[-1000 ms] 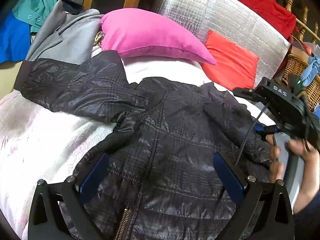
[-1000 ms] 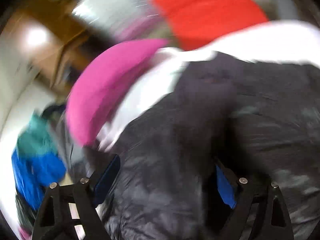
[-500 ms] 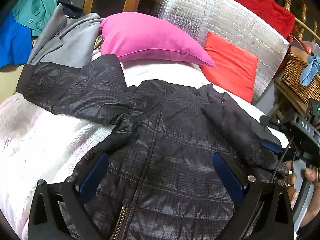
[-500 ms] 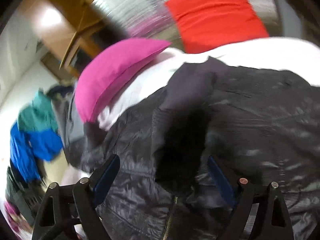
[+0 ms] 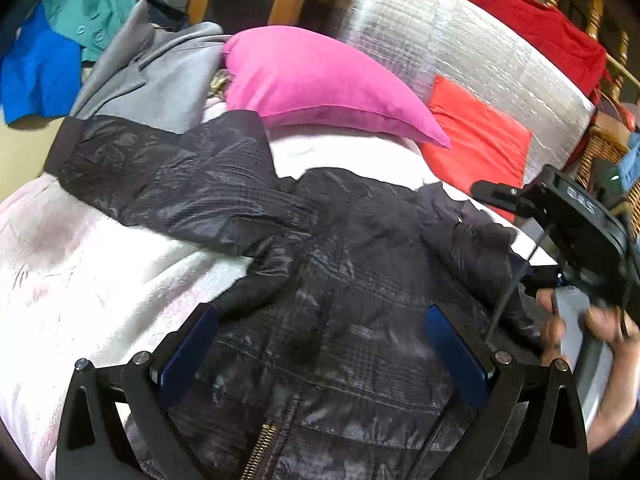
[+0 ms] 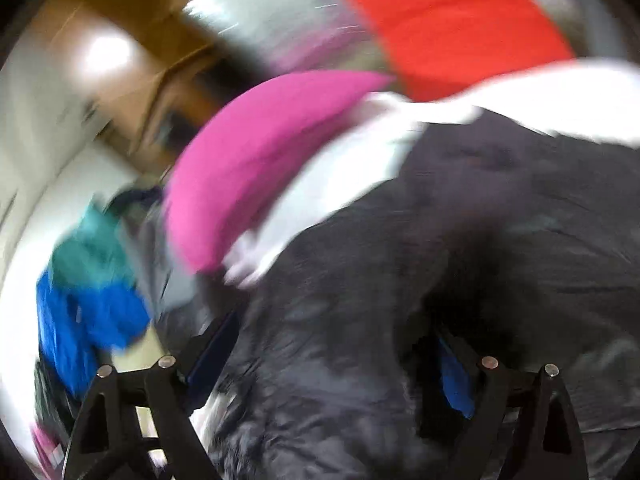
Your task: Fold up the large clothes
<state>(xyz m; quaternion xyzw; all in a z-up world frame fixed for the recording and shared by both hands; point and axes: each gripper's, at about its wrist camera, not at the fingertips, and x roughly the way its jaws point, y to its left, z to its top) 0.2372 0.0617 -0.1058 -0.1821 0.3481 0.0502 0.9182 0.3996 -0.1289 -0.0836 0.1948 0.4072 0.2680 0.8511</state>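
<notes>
Both the left claw (image 5: 320, 344) and right claw (image 6: 332, 356) gape released above the black jacket (image 5: 360, 300).

The right wrist view is smeared by motion blur throughout: the jacket (image 6: 460, 260) reads only as a dark mass, its quilting and zip unreadable. Beyond the jacket, the pink pillow (image 6: 256, 168), the red cushion (image 6: 460, 24) and the blue and teal clothes (image 6: 88, 292) are colour patches without edges. Whether the right tool (image 6: 332, 364) touches the jacket cannot be told.

In the left wrist view, the jacket's (image 5: 340, 300) hem is cut off by the bottom edge, behind the left tool (image 5: 320, 352). Right of the jacket, the hand (image 5: 592, 332) is blurred and cropped by the frame; it and the right tool's body hide the near sleeve's end. The basket (image 5: 604, 152) beyond is mostly cut off.
</notes>
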